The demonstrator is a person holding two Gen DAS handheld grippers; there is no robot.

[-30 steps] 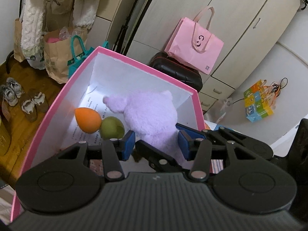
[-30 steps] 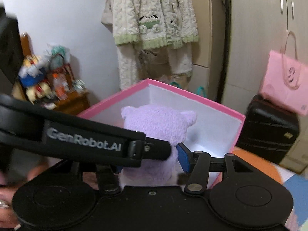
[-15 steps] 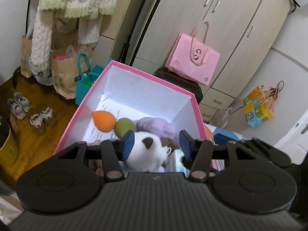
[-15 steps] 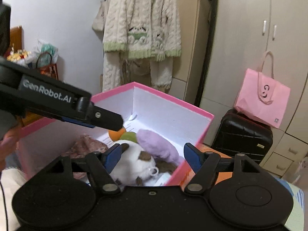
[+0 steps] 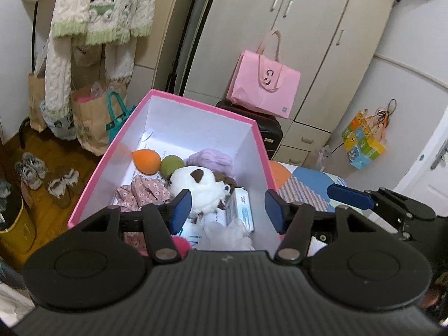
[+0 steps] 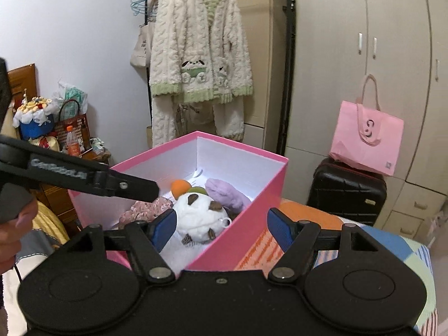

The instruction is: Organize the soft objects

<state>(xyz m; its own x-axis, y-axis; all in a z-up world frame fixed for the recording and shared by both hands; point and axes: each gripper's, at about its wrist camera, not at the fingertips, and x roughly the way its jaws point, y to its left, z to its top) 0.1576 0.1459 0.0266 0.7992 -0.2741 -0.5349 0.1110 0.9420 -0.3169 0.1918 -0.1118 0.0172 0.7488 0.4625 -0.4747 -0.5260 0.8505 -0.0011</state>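
An open pink box [image 5: 201, 107] with white walls holds the soft things. A purple plush [image 5: 212, 158] lies at its far end beside an orange sponge [image 5: 146, 162] and a green one [image 5: 171, 165]. Nearer sit a white plush with brown patches [image 5: 197, 189], a floral cloth [image 5: 142, 193] and a tissue pack [image 5: 242, 206]. My left gripper [image 5: 228, 210] hovers above the near end, its jaws opening with nothing gripped. My right gripper [image 6: 222, 229] stands open over the box's [image 6: 252, 210] near right corner, holding nothing. The white plush [image 6: 200, 218] and purple plush [image 6: 226, 193] show below it.
The box rests on a patchwork bedspread [image 5: 308, 182]. Behind it stand a black suitcase [image 6: 347, 193] with a pink bag [image 6: 366, 137] on top, and wardrobes. A fleece robe [image 6: 196, 56] hangs at the back left. Paper bags [image 5: 89, 120] and shoes [image 5: 44, 173] are on the floor.
The purple plush, held between the grippers above the box a second ago, now lies in the box's far end. Both grippers have widened and pulled back and up from the box.
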